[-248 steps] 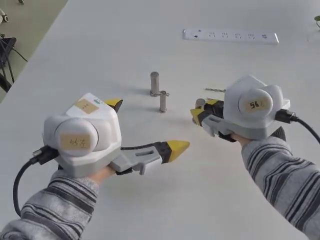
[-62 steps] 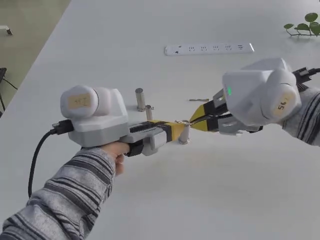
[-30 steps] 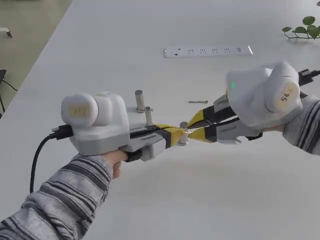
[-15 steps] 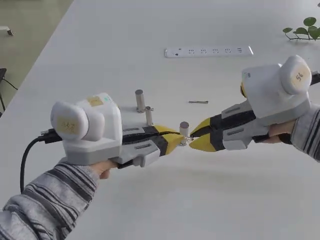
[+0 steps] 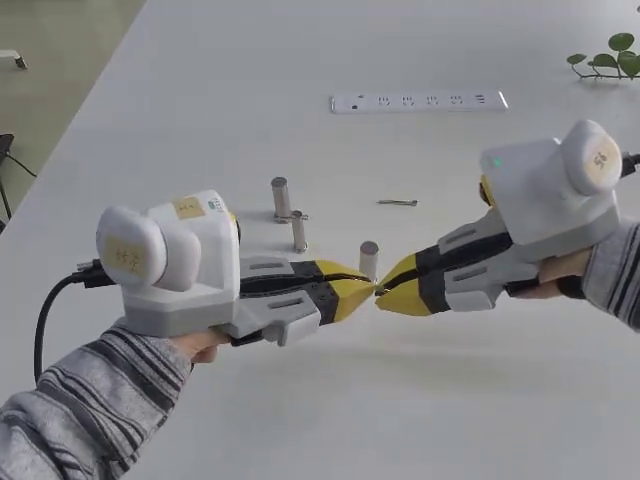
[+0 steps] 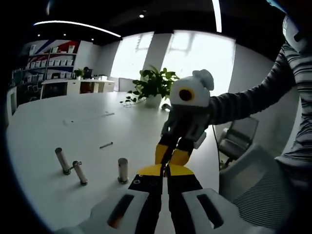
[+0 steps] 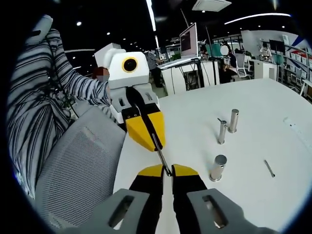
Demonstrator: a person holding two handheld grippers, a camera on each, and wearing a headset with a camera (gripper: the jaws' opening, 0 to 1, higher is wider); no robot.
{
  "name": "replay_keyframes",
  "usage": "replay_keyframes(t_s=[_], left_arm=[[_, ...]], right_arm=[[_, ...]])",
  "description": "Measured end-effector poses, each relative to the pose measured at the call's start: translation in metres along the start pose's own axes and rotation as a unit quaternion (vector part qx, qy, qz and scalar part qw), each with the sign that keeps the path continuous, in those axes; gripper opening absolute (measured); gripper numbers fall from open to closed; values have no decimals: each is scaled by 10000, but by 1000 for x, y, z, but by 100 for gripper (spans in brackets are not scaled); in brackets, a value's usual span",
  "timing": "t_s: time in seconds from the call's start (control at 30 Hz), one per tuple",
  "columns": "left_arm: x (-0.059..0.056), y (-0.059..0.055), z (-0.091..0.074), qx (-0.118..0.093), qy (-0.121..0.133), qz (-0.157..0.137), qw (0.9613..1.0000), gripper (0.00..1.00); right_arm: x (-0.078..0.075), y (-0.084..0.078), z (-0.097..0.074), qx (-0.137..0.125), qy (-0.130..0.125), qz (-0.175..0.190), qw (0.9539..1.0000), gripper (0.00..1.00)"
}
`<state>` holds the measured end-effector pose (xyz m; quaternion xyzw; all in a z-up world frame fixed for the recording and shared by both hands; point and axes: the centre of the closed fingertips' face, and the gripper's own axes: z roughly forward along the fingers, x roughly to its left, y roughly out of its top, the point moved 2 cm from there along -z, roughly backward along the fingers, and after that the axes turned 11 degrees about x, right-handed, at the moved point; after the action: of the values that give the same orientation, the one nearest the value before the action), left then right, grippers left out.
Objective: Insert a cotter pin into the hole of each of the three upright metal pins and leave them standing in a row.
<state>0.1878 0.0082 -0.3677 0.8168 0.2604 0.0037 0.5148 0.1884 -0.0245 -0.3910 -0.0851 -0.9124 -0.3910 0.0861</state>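
Near the middle of the desk (image 5: 330,400), the left tongs (image 5: 362,288) and right tongs (image 5: 390,291) meet tip to tip. Both are pinched narrow on one cotter pin (image 7: 161,155), whose long axis runs left-right between them. Just to the far side stands the bare metal pin (image 5: 368,259), equally near both tongs; its hole is too small to see.

Head view: high, facing forward and down over the white table (image 5: 200,90), the work close at mid-frame. Left gripper view: low over the tabletop, aimed along its jaws at the right gripper (image 6: 170,155), very near; right gripper view faces back the opposite way at the left gripper (image 7: 155,139). All three share the upright metal pins (image 5: 298,232) and the loose cotter pin (image 5: 397,203).
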Motion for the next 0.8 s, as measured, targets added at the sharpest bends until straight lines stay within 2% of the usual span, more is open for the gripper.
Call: replay_keyframes(t_s=[0.17, 0.3, 0.37, 0.4, 0.57, 0.7, 0.8], left_arm=[[0, -2, 1, 32, -51, -98, 9999, 0], [-1, -6, 2, 103, -57, -56, 9999, 0], [-1, -7, 3, 130, -25, -24, 9999, 0], [0, -7, 4, 141, 15, 8, 9999, 0], [3, -8, 6, 181, 141, 132, 9996, 1], [6, -11, 9, 226, 319, 266, 9989, 2], [6, -12, 10, 223, 372, 334, 9985, 13]], right_arm=[[1, -1, -1, 193, -84, -384, 9990, 0], [1, -3, -1, 436, -229, -820, 9954, 0], [0, -4, -1, 565, -337, -1032, 9925, 0], [-1, -3, -2, 627, -459, -1209, 9896, 0], [-6, -7, -2, 960, -561, -1767, 9780, 0], [-10, -7, -2, 1008, -727, -1866, 9746, 0], [-14, -8, -3, 1045, -821, -1886, 9730, 0]])
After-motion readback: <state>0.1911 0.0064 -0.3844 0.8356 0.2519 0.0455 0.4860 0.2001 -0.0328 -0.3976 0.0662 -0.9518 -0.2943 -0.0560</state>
